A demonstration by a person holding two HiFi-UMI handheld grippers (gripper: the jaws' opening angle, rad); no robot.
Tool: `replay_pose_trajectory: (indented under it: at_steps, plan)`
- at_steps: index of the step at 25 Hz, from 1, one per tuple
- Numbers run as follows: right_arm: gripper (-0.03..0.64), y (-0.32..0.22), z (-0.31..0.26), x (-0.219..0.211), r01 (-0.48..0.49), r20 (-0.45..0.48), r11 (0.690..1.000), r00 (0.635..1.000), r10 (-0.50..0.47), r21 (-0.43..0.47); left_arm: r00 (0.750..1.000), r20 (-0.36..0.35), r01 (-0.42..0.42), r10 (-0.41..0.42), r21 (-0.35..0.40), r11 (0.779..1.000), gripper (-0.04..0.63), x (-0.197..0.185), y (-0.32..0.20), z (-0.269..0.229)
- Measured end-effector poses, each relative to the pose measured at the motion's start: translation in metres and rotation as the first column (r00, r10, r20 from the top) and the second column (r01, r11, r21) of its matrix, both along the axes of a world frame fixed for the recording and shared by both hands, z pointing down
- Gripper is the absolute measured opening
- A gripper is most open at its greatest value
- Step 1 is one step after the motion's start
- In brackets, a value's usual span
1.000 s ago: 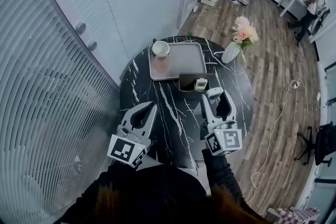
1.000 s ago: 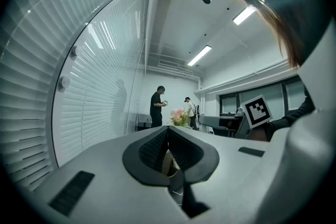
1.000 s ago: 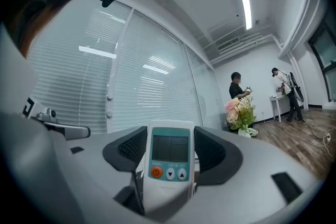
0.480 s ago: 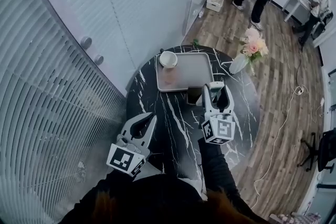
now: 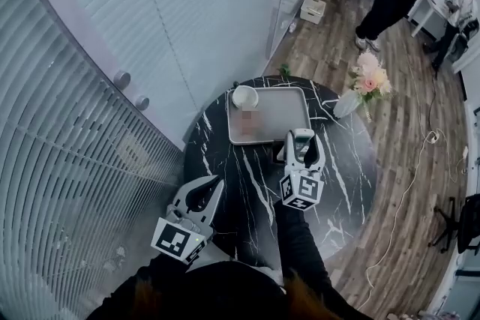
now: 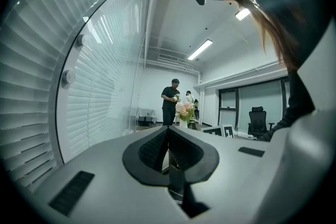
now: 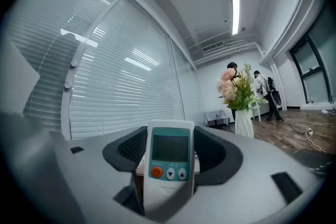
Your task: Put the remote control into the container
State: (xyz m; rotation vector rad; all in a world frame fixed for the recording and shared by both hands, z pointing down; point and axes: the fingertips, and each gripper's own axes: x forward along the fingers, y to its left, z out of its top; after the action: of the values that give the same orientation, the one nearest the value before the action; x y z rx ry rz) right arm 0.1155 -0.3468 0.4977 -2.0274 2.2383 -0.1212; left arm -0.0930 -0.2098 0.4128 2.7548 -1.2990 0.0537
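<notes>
Transport is proceeding: right gripper (image 5: 301,148) is clamping the remote control (image 7: 168,157) upright, mid-frame, just below the tray (image 5: 268,115). Left gripper (image 6: 168,139) is idling closed, empty. Next move is probably requiring lowering into the container, hidden from view.

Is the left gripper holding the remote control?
No, the remote control is clamped in the right gripper; the left gripper is shut and empty.

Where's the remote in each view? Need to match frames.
Head view: white remote control with teal screen panel, centre-right, gripped by the right gripper above the black marble round table.
Left gripper view: not in it.
Right gripper view: bottom centre, upright between the jaws.
Shared landmark: pink flower bouquet in a white vase.
</notes>
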Motion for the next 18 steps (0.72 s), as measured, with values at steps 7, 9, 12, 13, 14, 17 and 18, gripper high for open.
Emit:
replay_pose_trajectory:
  at_steps: [7,9,12,13,14,17,18]
  plan:
    - [0.281,0.000,0.033,-0.008,0.010,-0.037,0.997,0.999,-0.012,-0.071,1.000,0.003,-0.002,0.002,-0.002,1.000,0.009,0.004,-0.008,0.003]
    - [0.279,0.004,0.044,-0.013,0.025,-0.060,0.994,0.998,-0.032,-0.105,1.000,0.001,0.000,0.000,-0.002,1.000,0.009,0.007,-0.010,0.003]
    - [0.279,0.011,0.058,-0.016,0.043,-0.084,0.987,0.995,-0.056,-0.153,1.000,-0.002,-0.001,0.001,0.002,1.000,0.009,0.012,-0.014,0.003]
    - [0.279,0.013,0.063,-0.018,0.050,-0.093,0.984,0.993,-0.066,-0.169,1.000,-0.004,-0.001,0.001,0.002,1.000,0.009,0.014,-0.014,0.003]
    - [0.279,0.016,0.067,-0.020,0.059,-0.102,0.981,0.992,-0.078,-0.185,1.000,-0.006,0.000,0.000,0.001,1.000,0.009,0.016,-0.014,0.003]
    - [0.278,0.022,0.080,-0.023,0.084,-0.131,0.969,0.984,-0.117,-0.232,1.000,-0.019,-0.003,0.004,0.002,1.000,0.009,0.023,-0.016,0.001]
    - [0.276,0.023,0.083,-0.024,0.091,-0.139,0.966,0.982,-0.128,-0.243,1.000,-0.024,-0.007,0.007,0.005,1.000,0.009,0.026,-0.017,0.000]
